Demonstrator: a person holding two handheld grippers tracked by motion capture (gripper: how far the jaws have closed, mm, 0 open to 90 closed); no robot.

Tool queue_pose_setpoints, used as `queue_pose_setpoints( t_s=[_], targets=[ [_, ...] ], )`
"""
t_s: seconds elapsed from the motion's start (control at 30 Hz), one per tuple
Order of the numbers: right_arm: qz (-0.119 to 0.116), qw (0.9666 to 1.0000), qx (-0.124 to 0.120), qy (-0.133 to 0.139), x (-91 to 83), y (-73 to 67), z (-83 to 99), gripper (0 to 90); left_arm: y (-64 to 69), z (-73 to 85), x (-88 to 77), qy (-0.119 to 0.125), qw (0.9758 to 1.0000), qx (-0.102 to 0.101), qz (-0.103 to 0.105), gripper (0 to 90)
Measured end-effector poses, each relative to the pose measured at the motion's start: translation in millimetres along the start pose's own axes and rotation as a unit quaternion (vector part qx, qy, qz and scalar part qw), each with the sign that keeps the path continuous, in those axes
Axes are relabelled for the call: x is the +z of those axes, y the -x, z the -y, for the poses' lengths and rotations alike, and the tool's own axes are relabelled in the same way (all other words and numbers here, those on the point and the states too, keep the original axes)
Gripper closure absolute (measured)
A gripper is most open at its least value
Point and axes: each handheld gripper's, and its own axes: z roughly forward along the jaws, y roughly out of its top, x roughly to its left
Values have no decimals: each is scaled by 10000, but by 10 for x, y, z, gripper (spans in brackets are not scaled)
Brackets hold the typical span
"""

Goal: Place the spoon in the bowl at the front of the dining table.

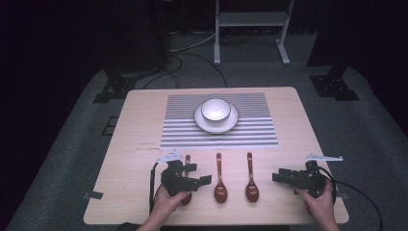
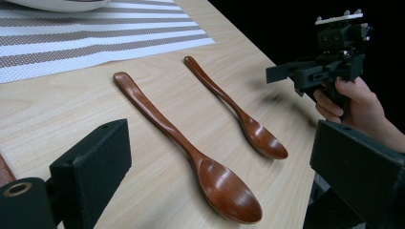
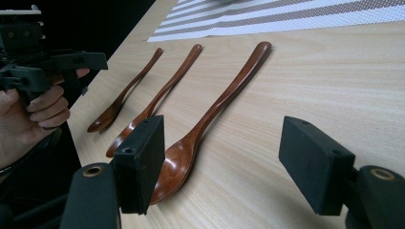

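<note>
Looking down from the high view, I count three brown wooden spoons on the bench, laid in a row along the near half, handles pointing far, bowls near. The left spoon sits right under my left tool, mostly covered by it. The middle spoon and the right spoon lie in the open between my two hands, close to each other but not touching.

Beyond them there's one striped placemat, grey and white, and on it one white plate with one white bowl standing in the middle of it. Past the bench, on the floor, one white frame stand and some loose cables.

Tool count is two, one per hand. The left tool is spread wide, nothing between its jaws; in the left gripper view the middle spoon's bowl lies on the wood between them. The right tool hovers at the near right, well apart from the right spoon, and it's gaping wide too, gripping nothing; in the right gripper view its left jaw sits in front of that spoon's bowl.

As for brands, labels or writing, I can't make out anything readable on any of it.
</note>
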Motion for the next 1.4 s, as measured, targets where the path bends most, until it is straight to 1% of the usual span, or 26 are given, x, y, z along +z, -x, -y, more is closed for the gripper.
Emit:
queue_pose_setpoints(
  t_s=[0.13, 0.37, 0.63, 1.0, 1.17, 1.4],
  targets=[
    [9, 10000, 9, -11, 0, 3, 0, 314, 17, 11, 23, -36, 10000, -20, 27, 56],
    [29, 10000, -17, -8, 1, -20, 1, 314, 66, 28, 70, -102, 9999, 49, 127, 56],
    [49, 10000, -9, 0, -1, -19, 1, 315, 151, 61, 161, -265, 9992, 120, 262, 56],
    [49, 10000, -34, -44, 11, -30, 5, 314, 253, 114, 271, -493, 9977, 250, 396, 56],
    [61, 10000, -49, -52, 17, -32, 7, 315, 291, 136, 301, -549, 9972, 265, 443, 56],
    [58, 10000, -41, -46, 14, -31, 6, 314, 348, 178, 357, -700, 9956, 325, 528, 56]
  ],
)
